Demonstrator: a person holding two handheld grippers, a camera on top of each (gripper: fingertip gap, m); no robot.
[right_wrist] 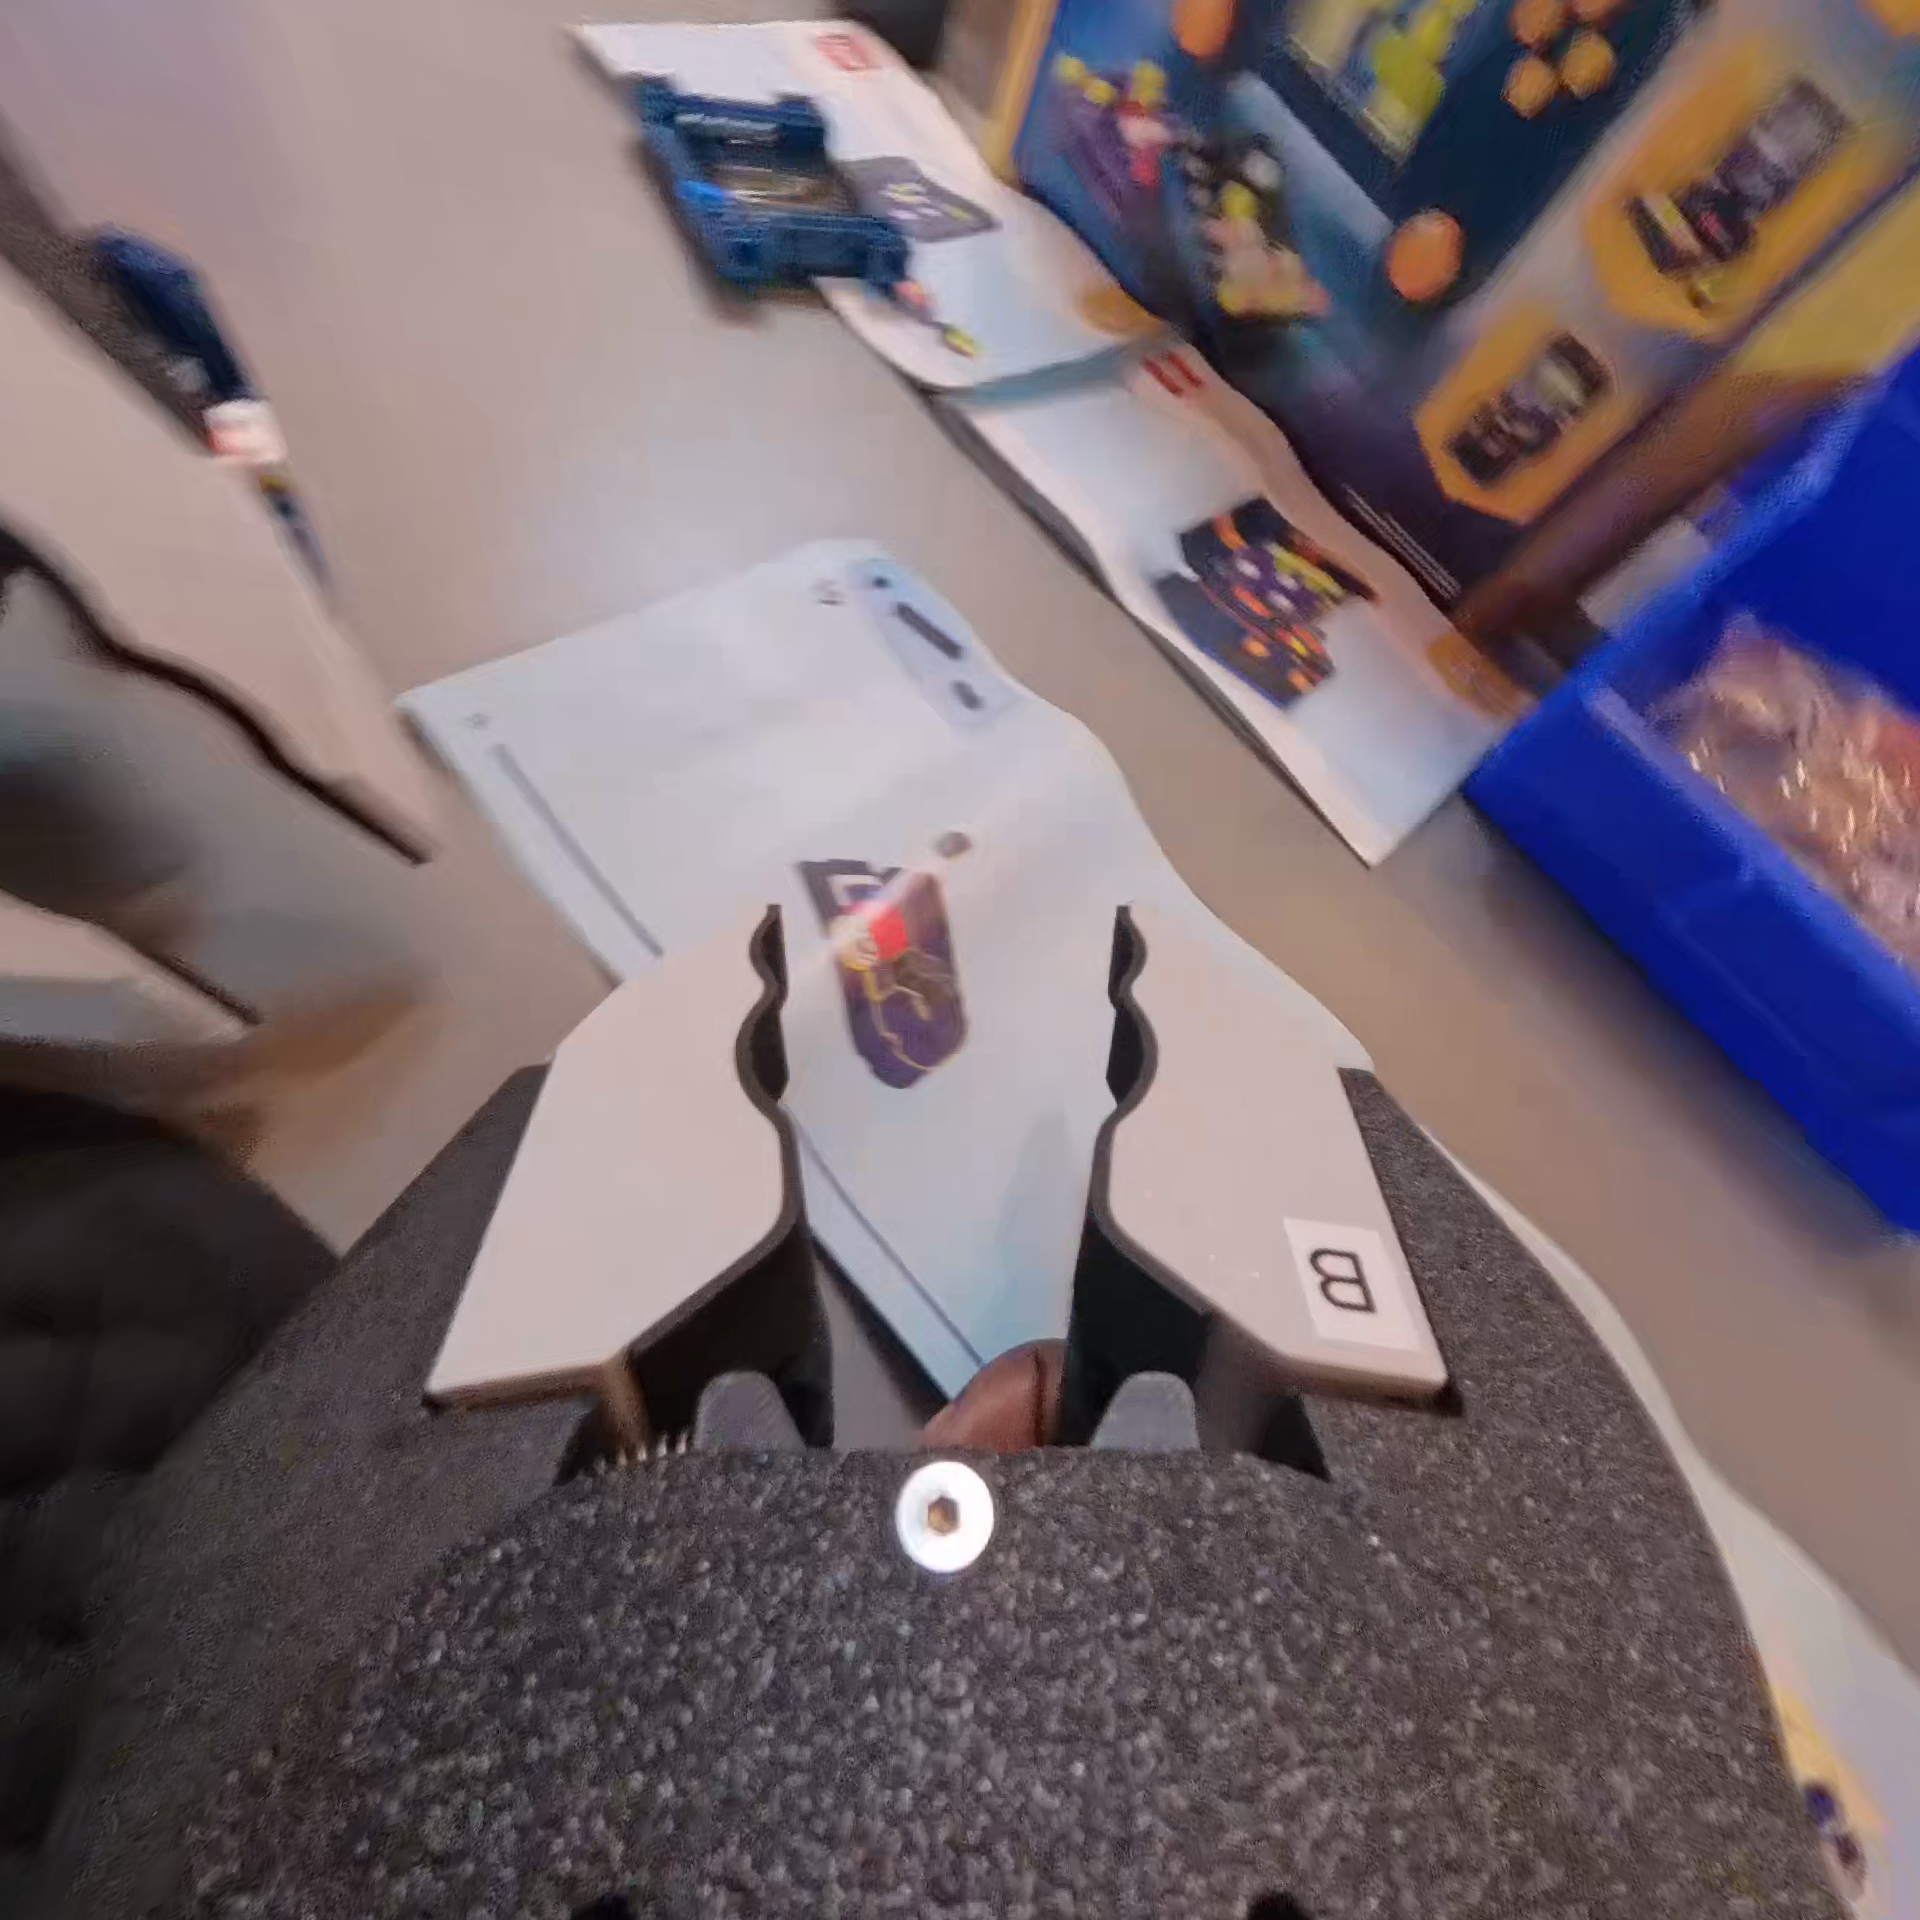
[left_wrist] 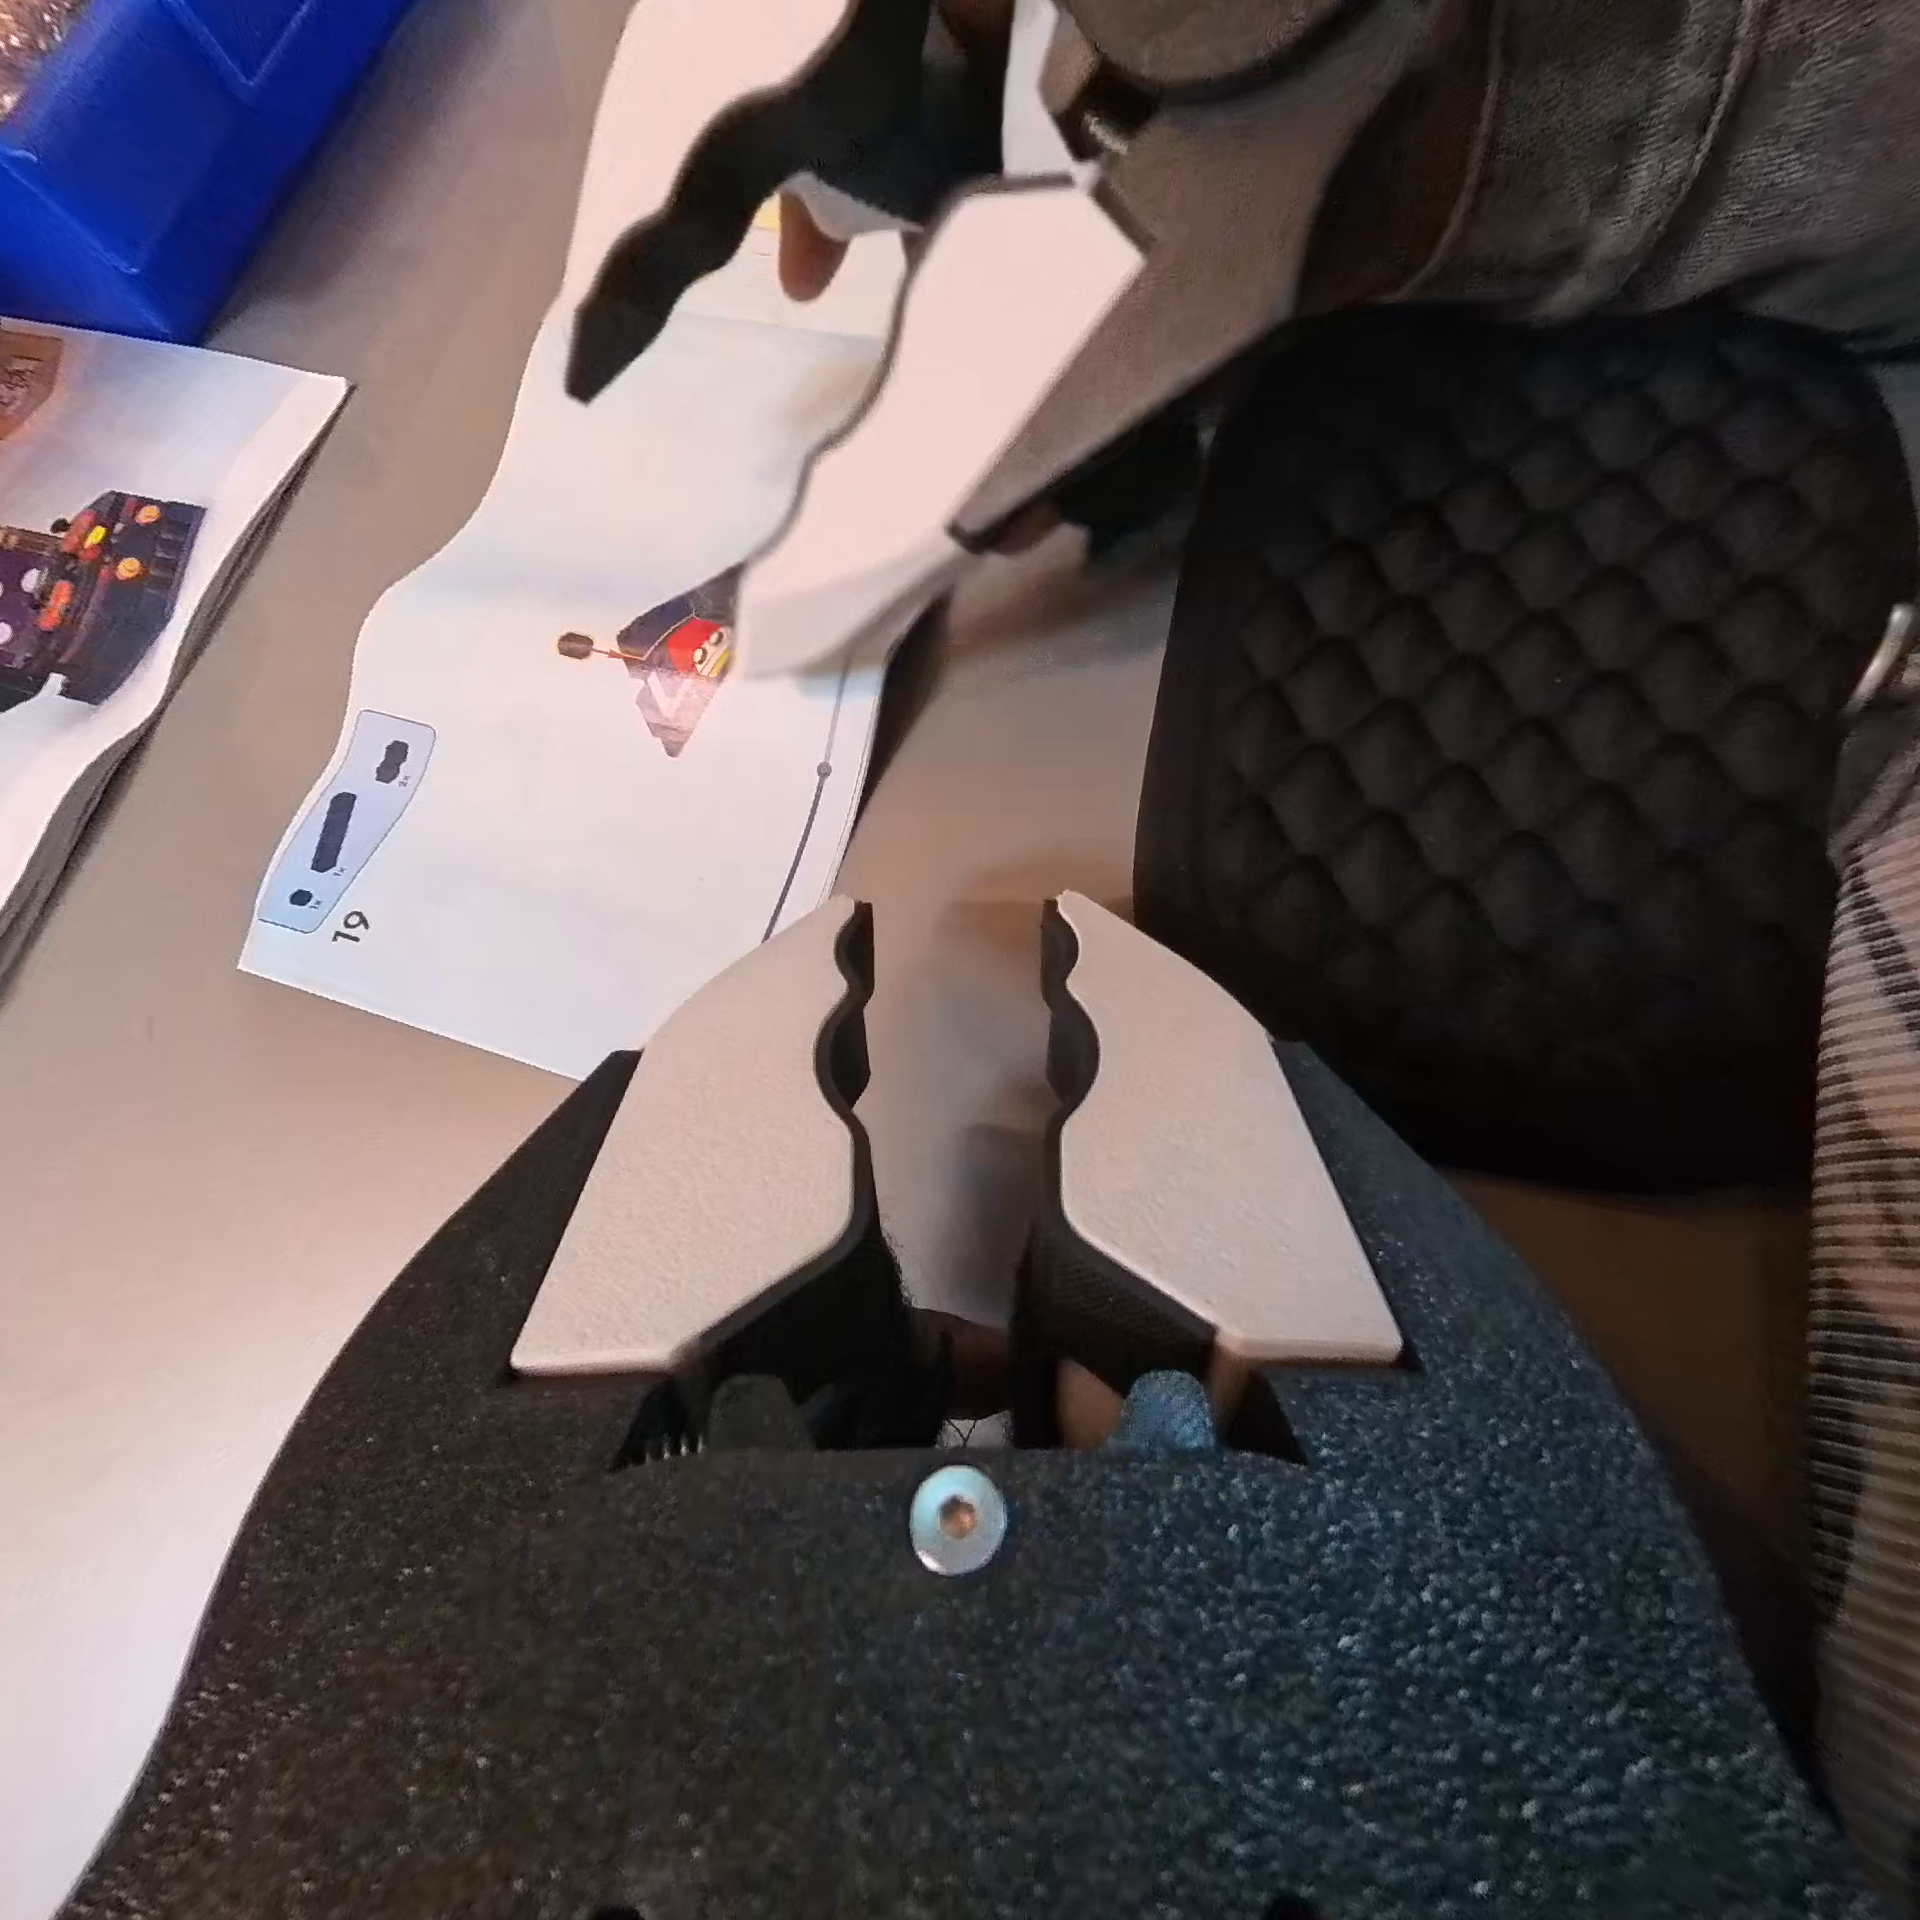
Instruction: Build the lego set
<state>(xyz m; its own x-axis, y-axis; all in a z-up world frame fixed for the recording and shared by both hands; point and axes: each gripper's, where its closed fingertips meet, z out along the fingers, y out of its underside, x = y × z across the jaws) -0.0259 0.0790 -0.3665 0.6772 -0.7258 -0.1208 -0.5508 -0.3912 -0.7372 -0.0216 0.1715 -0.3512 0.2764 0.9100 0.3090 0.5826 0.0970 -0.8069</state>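
I have the open white instruction booklet [right_wrist: 727, 748] lying flat on the beige tabletop [right_wrist: 468, 364], its page printed with a purple and red brick model. My right gripper [right_wrist: 945, 925] hangs over that picture with its grey fingers spread and nothing between them. My left gripper [left_wrist: 956, 914] sits just off the booklet's near corner [left_wrist: 582, 831], above bare table, its jaws apart by a narrower gap and also bare.

Beyond the open booklet lie two more white printed booklets [right_wrist: 1278, 582], one carrying a small dark blue brick-built model [right_wrist: 758, 208]. Behind them stands a colourful cardboard toy box [right_wrist: 1455, 260], and to the right a bright blue plastic bin [right_wrist: 1714, 831] holding something glittery that I cannot make out through the blur.

From the left wrist view, the right gripper [left_wrist: 769, 468] crosses the upper page and covers part of the printed model; a gloved hand [left_wrist: 914, 156] and a grey sleeve [left_wrist: 1610, 156] come in behind it. A black quilted seat cushion [left_wrist: 1507, 727] fills the right side, past the table edge. The right wrist view is smeared with motion, so fine print and small parts are unreadable, and the left gripper [right_wrist: 208, 644] is cut off at its left edge.
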